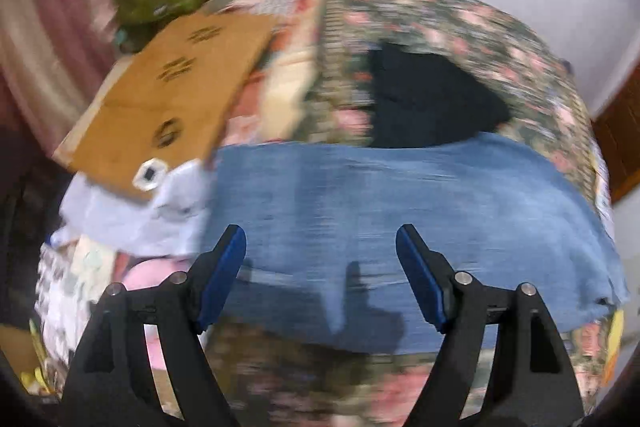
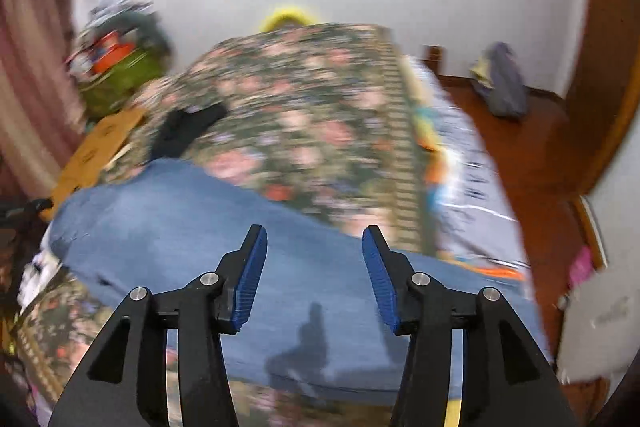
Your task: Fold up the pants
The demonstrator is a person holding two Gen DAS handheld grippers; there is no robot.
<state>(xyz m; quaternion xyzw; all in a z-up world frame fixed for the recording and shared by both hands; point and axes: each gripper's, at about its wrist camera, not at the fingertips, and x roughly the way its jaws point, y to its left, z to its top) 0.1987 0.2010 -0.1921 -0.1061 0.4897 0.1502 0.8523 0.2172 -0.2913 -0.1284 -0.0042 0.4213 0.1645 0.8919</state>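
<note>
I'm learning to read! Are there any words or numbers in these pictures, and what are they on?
No text can be read here; both pictures are blurred.
Cardboard: dark printed marks, too blurred to read.
White tag at the cardboard's edge: a dark square, no letters legible.
Jeans, flowered bedspread: no writing visible.

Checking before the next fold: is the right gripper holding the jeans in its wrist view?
No: the right gripper is open, with the blue jeans lying flat on the floral bedspread beneath its blue pads.
</note>
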